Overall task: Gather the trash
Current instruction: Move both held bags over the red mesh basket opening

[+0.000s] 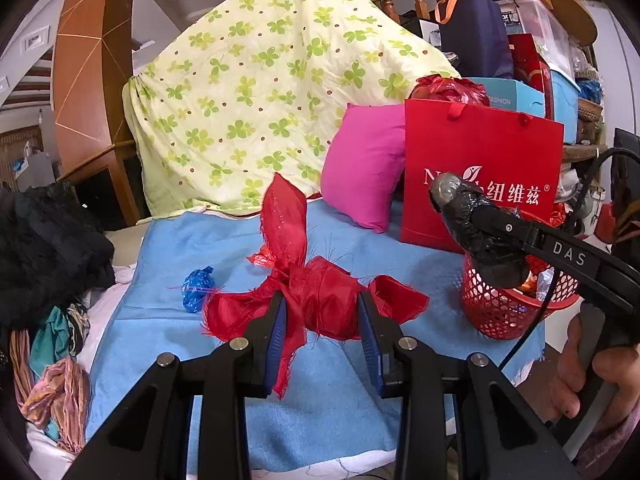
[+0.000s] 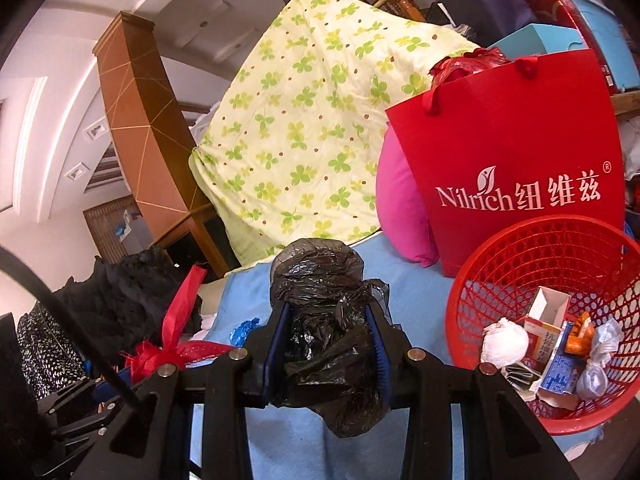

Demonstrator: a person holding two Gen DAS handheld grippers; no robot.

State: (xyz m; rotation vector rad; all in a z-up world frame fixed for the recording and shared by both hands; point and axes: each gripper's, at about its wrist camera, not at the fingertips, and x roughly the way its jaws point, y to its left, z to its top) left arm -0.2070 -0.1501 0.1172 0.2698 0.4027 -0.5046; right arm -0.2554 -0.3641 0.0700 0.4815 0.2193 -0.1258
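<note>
My left gripper (image 1: 322, 312) is shut on a knotted red cloth bundle (image 1: 324, 304), held above the blue cloth (image 1: 224, 360). A crumpled blue wrapper (image 1: 197, 288) and a small red wrapper (image 1: 262, 258) lie on the cloth behind it. My right gripper (image 2: 328, 332) is shut on a black plastic bag bundle (image 2: 328, 320). That same bundle (image 1: 476, 228) shows in the left wrist view above the red mesh basket (image 1: 504, 312). The red basket (image 2: 520, 264) sits to the right and holds boxes and white wads. The red cloth bundle (image 2: 176, 344) appears at the left.
A red paper bag (image 2: 520, 140) and a pink pillow (image 1: 364, 168) stand behind the basket. A green clover quilt (image 1: 248, 92) leans at the back. Dark and striped clothes (image 1: 44, 248) pile up on the left. A hand (image 1: 580, 372) holds the right gripper's handle.
</note>
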